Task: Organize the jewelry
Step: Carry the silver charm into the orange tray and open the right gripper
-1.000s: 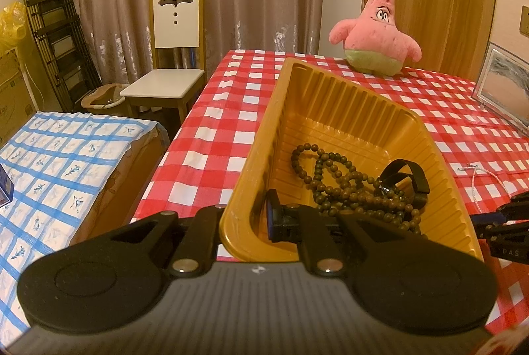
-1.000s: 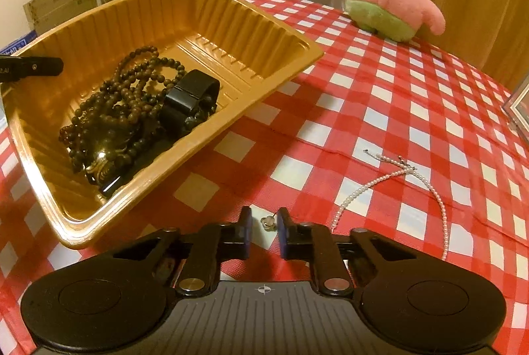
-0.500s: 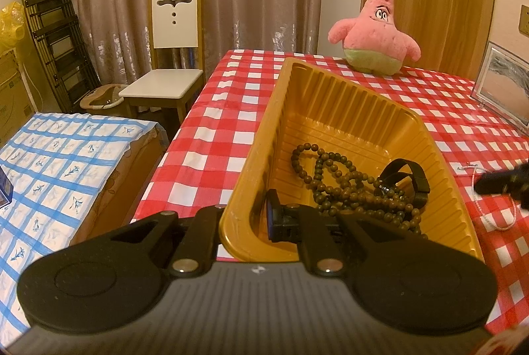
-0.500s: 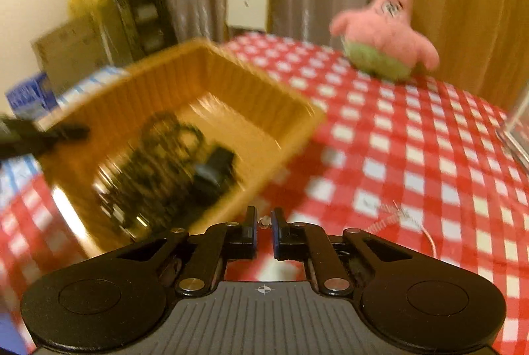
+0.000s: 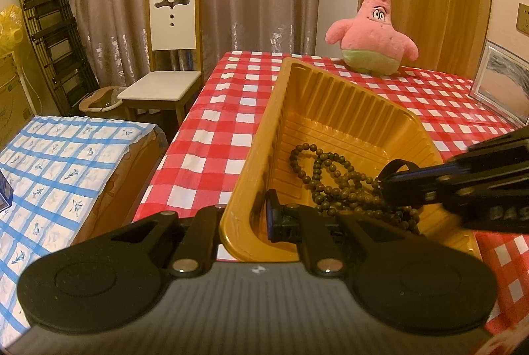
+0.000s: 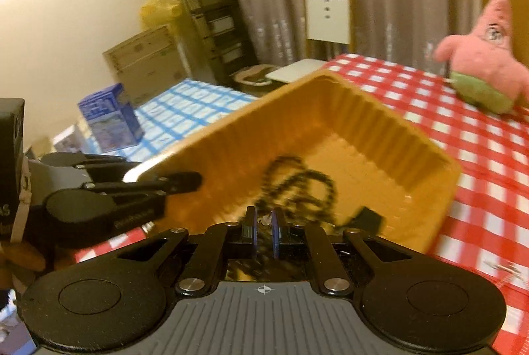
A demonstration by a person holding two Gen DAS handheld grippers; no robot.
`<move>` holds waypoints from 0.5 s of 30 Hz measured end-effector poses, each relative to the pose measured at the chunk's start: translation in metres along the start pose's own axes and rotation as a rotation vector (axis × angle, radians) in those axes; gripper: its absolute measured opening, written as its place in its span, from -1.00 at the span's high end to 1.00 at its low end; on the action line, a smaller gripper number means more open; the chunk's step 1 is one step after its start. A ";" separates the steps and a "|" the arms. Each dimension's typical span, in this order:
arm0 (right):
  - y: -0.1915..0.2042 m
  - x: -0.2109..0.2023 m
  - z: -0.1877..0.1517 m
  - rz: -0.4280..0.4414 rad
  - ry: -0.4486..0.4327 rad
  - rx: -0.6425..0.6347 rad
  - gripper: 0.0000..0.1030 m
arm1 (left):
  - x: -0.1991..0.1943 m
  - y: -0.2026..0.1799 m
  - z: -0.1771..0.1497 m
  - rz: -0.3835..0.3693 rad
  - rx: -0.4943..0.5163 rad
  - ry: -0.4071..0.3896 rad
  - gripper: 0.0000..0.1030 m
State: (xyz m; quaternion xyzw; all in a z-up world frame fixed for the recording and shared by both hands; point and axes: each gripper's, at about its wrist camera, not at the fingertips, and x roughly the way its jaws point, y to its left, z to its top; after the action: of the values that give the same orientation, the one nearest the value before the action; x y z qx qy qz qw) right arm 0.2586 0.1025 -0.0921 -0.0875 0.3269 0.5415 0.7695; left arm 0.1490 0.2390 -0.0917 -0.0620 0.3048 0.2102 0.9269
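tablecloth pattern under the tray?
Red-and-white checks on the tablecloth; clearest in the left wrist view.

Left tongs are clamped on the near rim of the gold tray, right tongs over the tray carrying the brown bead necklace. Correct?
Not quite. The brown bead necklace lies inside the gold tray. The right tongs pinch a small pale piece of jewelry, seen in the right wrist view. The rest holds: the left tongs clamp the tray's near rim, and the right tongs are over the tray.

The left gripper (image 5: 243,216) is clamping the tray's (image 5: 334,97) near wall; the right gripper (image 5: 393,186) is hovering, perhaps above the beads (image 5: 330,176).
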 end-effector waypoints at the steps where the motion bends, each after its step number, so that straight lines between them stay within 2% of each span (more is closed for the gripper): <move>1: 0.002 0.005 0.002 0.009 0.004 -0.001 0.84 | 0.000 0.000 0.000 0.000 -0.001 0.000 0.81; 6: 0.004 0.020 0.006 -0.001 -0.016 0.019 0.81 | 0.000 0.000 0.001 0.000 0.001 0.000 0.82; 8: 0.002 0.019 0.008 -0.010 -0.031 0.042 0.65 | 0.000 0.000 0.001 -0.001 0.000 0.000 0.82; 9: 0.001 0.018 0.008 -0.010 -0.038 0.051 0.38 | 0.000 0.000 0.001 -0.001 0.000 0.000 0.82; 10: -0.002 0.014 0.009 -0.012 -0.045 0.058 0.21 | 0.000 0.000 0.001 -0.001 0.001 0.000 0.82; 15: -0.013 -0.007 0.004 -0.053 -0.061 0.103 0.17 | -0.001 -0.001 0.002 0.000 -0.004 0.003 0.82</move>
State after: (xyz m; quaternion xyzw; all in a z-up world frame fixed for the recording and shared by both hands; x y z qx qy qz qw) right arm 0.2708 0.0939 -0.0874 -0.0399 0.3281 0.5057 0.7969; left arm 0.1499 0.2386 -0.0900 -0.0640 0.3057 0.2105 0.9264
